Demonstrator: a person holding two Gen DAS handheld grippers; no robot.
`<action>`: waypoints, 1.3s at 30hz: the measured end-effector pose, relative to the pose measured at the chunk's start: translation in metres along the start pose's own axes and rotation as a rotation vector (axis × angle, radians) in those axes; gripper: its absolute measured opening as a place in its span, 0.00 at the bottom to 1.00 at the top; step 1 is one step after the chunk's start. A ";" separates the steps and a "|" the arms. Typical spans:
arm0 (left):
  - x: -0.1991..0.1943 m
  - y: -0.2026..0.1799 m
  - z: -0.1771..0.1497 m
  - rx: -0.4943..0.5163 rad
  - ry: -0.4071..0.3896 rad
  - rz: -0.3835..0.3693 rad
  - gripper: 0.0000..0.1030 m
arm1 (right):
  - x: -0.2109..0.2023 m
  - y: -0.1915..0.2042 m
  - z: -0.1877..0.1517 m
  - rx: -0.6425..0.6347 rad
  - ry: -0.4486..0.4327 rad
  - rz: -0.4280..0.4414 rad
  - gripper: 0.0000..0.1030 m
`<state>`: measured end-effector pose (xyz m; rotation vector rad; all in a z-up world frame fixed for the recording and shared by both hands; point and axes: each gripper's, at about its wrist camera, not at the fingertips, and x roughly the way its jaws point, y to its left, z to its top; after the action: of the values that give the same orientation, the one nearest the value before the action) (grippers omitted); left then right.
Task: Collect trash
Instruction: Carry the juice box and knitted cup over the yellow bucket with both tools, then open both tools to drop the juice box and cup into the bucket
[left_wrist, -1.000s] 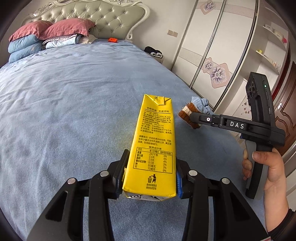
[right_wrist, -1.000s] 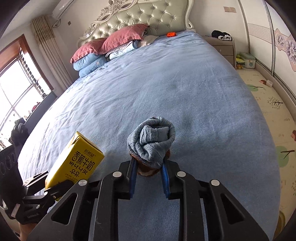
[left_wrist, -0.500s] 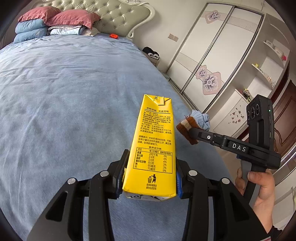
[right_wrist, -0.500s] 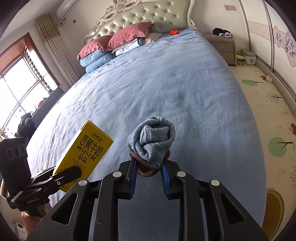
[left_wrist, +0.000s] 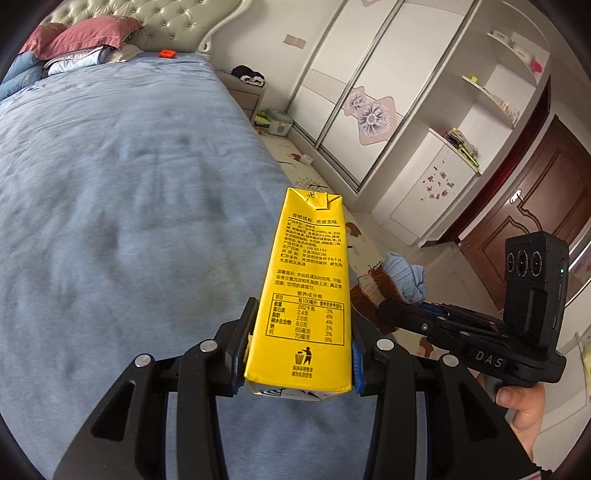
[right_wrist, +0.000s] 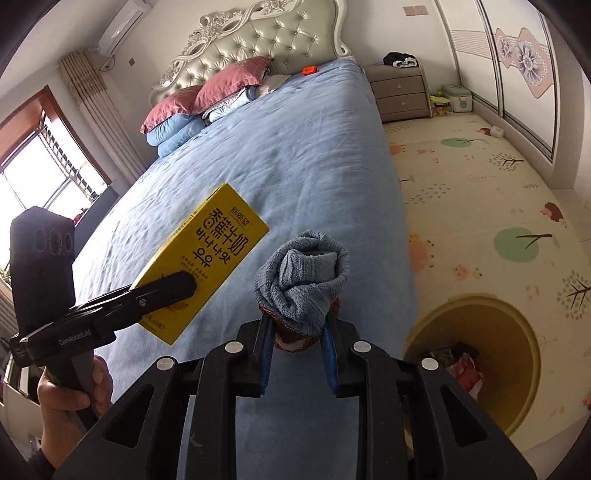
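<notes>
- A bed (right_wrist: 295, 155) under a blue cover, tufted headboard (right_wrist: 280, 37), pink and blue pillows (right_wrist: 207, 96).
- Brown nightstand (right_wrist: 400, 92) beside the bed.
- Sliding wardrobe (left_wrist: 369, 81) with flower panels; dark wooden door (left_wrist: 532, 206).
- Patterned play mat (right_wrist: 480, 177) on the floor.
- Daylit window (right_wrist: 40, 173), curtains (right_wrist: 103, 118), air conditioner (right_wrist: 123, 24).

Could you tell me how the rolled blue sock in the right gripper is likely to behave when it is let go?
The sock, a soft knit bundle pinched in the right gripper, is probably light and floppy. It may unroll as it drops, and should land softly.

Yellow carton (left_wrist: 303, 295) glossy paperboard; sock (right_wrist: 303, 280) ribbed knit; bedspread (right_wrist: 295, 155) matt cloth.
</notes>
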<state>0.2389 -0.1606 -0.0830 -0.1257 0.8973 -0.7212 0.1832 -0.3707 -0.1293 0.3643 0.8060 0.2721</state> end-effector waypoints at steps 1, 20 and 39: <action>0.006 -0.011 -0.001 0.012 0.010 -0.011 0.41 | -0.009 -0.008 -0.003 0.004 -0.010 -0.010 0.22; 0.153 -0.170 0.005 0.198 0.215 -0.084 0.41 | -0.084 -0.167 -0.062 0.165 -0.034 -0.180 0.22; 0.205 -0.156 0.004 0.095 0.357 -0.076 0.88 | -0.031 -0.221 -0.091 0.296 0.073 -0.173 0.54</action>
<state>0.2445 -0.4071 -0.1575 0.0562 1.2008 -0.8718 0.1165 -0.5625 -0.2593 0.5611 0.9465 0.0028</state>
